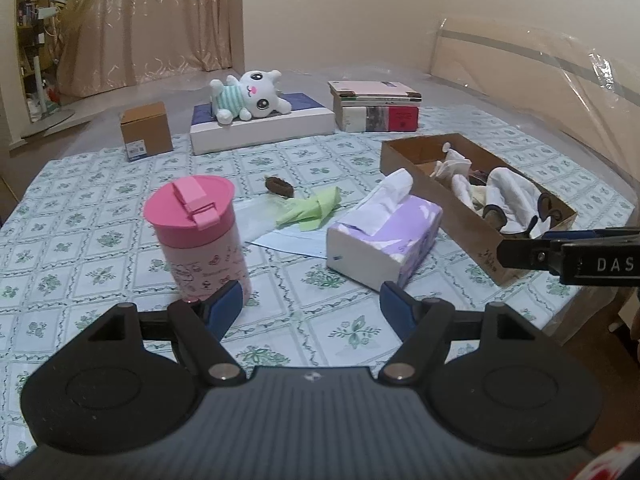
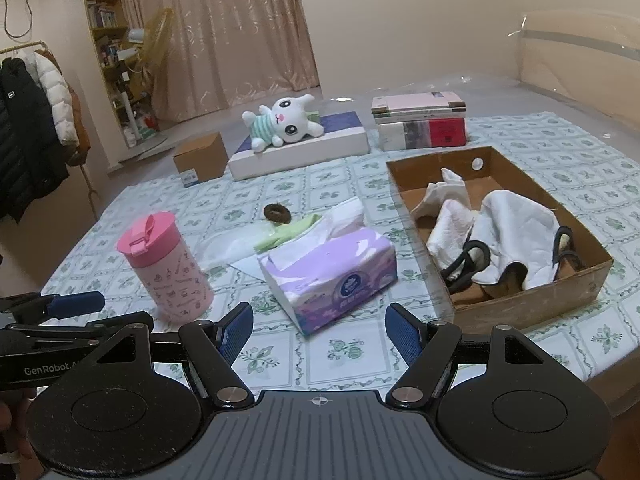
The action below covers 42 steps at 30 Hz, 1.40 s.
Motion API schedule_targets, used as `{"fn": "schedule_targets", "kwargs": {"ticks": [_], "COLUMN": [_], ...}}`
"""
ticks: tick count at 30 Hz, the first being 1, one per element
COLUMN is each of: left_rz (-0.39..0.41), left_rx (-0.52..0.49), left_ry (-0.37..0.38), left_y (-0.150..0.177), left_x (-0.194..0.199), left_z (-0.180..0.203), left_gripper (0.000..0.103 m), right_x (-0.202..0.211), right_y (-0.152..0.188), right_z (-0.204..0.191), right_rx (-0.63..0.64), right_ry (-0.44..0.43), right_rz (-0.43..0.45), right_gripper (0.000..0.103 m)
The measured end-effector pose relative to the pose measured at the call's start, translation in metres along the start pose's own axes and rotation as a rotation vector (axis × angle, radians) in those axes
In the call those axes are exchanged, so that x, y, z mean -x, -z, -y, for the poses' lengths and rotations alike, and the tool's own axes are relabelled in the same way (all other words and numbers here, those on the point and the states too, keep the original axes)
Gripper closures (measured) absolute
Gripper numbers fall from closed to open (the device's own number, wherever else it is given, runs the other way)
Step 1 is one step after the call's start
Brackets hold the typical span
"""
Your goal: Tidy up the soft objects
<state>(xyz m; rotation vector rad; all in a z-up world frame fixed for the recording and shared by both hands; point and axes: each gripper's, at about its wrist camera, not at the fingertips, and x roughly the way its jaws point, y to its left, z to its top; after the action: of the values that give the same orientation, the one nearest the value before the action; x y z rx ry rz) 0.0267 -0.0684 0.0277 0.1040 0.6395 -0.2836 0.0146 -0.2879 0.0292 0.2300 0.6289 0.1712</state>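
A cardboard tray (image 2: 516,312) (image 1: 404,152) at the right holds white cloths (image 2: 516,224) (image 1: 508,188) and dark-strapped items. On the floral bed cover lie a green cloth (image 1: 314,208) (image 2: 286,234), a brown hair tie (image 1: 278,186) (image 2: 277,213) and a purple tissue pack (image 1: 384,236) (image 2: 332,272). A white plush toy (image 1: 250,96) (image 2: 286,122) rests on a flat white box at the back. My left gripper (image 1: 312,306) is open and holds nothing, just in front of the pink cup. My right gripper (image 2: 320,330) is open and holds nothing, before the tissue pack.
A pink lidded cup (image 1: 200,228) (image 2: 164,264) stands front left. A small brown carton (image 1: 146,130) (image 2: 200,156) and stacked books (image 1: 376,106) (image 2: 420,120) sit at the back. Coats (image 2: 36,120) hang at the left. A plastic-wrapped headboard (image 1: 540,64) borders the right.
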Motion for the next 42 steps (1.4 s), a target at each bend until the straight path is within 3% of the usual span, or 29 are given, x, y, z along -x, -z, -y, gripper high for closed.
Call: {"fn": "schedule_targets", "kwargs": {"ticks": [11, 28, 36, 42], "left_rz": [-0.005, -0.012, -0.015, 0.006], "left_rx": [0.084, 0.104, 0.059, -0.068], "left_ry": [-0.011, -0.033, -0.018, 0.008], "left_y": [0.001, 0.0, -0.011, -0.043], "left_x": [0.007, 0.012, 0.009, 0.003], "left_z": [-0.02, -0.043, -0.047, -0.051], "left_gripper": [0.03, 0.03, 0.03, 0.03], "right_x": [-0.009, -0.021, -0.024, -0.029], "right_y": [-0.003, -0.006, -0.008, -0.016], "right_z": [-0.01, -0.021, -0.021, -0.018], "right_rx": [0.02, 0.04, 0.043, 0.067], "right_ry": [-0.026, -0.048, -0.054, -0.053], "right_rz": [-0.006, -0.018, -0.022, -0.019], "right_gripper": [0.03, 0.03, 0.03, 0.03]}}
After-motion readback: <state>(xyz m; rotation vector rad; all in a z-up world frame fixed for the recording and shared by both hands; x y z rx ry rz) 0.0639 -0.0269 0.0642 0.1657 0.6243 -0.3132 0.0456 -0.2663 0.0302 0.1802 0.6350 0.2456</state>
